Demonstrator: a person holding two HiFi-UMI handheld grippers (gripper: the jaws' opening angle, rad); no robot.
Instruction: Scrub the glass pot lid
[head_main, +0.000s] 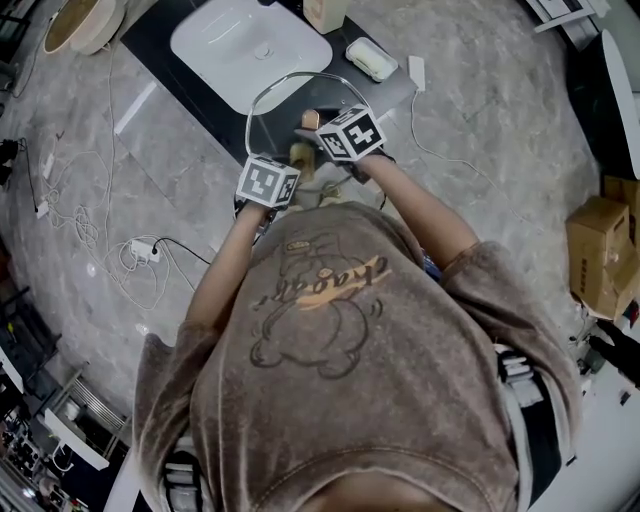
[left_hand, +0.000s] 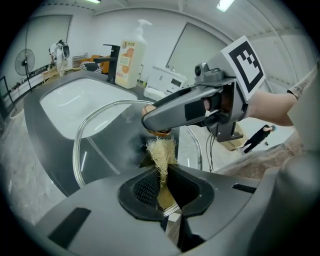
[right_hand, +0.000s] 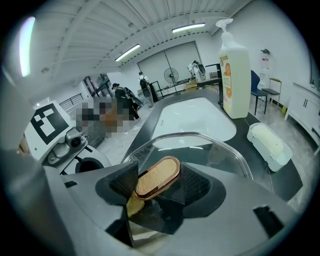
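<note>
Glass pot lid (right_hand: 210, 145) fills the middle of your right gripper view, held over the edge of the dark counter (head_main: 150, 45) beside the white sink (head_main: 230, 40). Your right gripper (right_hand: 157, 184) is clamped on its oval knob (right_hand: 159, 175). Your left gripper (left_hand: 161, 189) pinches a fibrous scrubber (left_hand: 161, 150) close against the glass. Scrubbing appears to be under way. Next, press the pad flat and sweep toward the rim, keeping the knob steady.

Glass pot lid (head_main: 285, 108) at the counter's (head_main: 165, 45) near edge, before the basin (head_main: 235, 45), scrubber (left_hand: 161, 150) beside it; soap bottle (head_main: 325, 12) behind the basin, soap dish (head_main: 371, 58) at the basin's right.
</note>
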